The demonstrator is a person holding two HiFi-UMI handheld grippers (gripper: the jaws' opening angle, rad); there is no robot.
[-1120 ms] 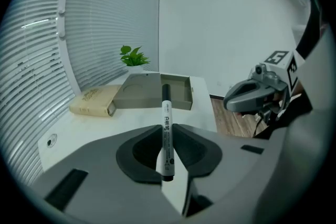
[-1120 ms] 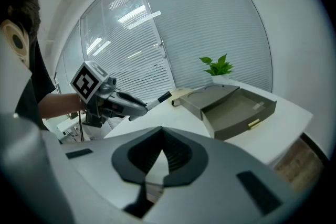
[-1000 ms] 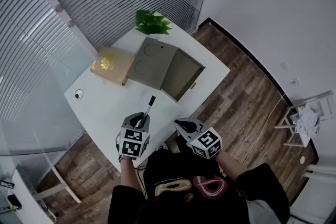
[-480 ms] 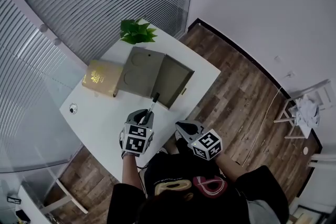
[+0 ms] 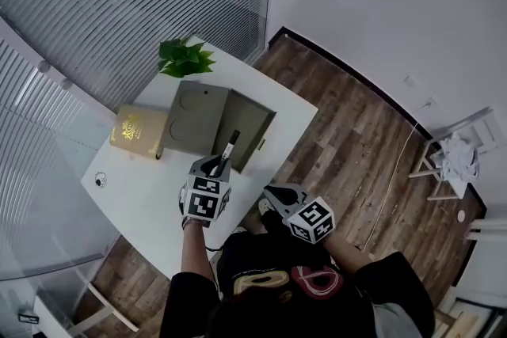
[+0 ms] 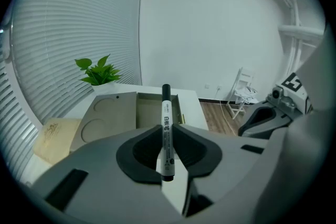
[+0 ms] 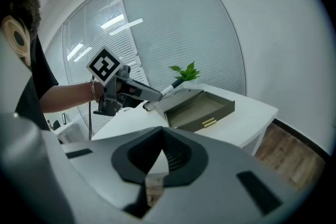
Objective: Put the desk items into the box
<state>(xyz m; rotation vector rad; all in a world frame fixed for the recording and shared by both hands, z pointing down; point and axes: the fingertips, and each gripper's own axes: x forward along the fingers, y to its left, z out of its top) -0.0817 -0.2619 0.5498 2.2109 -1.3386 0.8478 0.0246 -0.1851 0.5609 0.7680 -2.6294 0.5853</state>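
The left gripper is clamping a white marker between its pads, the jaws standing narrow on the barrel, with the black cap jutting out ahead of the fingertips. It is hovering above the white desk, and in the head view the marker's cap is lying just over the near edge of the box, an olive-grey tray sitting open with its lid folded flat to the left. The right gripper is hanging near the desk's front edge, close to the person's body and well apart from the box; its jaws are meeting at the tips and are holding nothing. A gold-patterned flat case is resting against the lid's far side, a green plant is standing at the desk's far corner, and a small round object is sitting alone near the left edge, too small to identify.
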